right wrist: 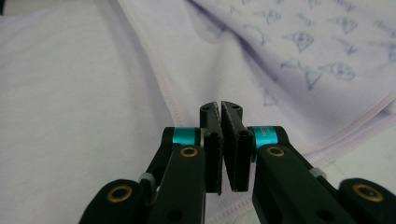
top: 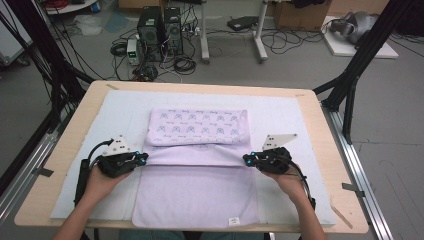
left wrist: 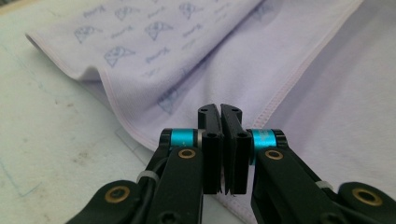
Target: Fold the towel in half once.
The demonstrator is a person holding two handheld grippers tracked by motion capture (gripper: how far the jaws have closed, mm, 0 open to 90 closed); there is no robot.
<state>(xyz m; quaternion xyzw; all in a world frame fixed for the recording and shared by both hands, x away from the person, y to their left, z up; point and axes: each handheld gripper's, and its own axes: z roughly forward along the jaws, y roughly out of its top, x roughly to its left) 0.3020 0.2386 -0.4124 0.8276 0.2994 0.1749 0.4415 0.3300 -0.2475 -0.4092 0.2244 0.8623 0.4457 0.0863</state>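
While both jaw pairs stand closed, left hand-held gripper [top: 142, 159] and right hand-held gripper [top: 248, 159] pinch the side hems of the limp, light lilac printed cloth towel [top: 197, 175], half-folded on the white-padded bench [top: 90, 135]; grip hems, since it sags.

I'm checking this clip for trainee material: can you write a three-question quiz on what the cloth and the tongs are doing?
1. True or false: the pale lilac printed cloth lies partly folded.
2. How do the left tongs and right tongs stand? A) wide open B) shut on the cloth's side edges
3. What lies under the cloth?

Key: 1 true; 2 B; 3 a white felt mat on the light wooden table.
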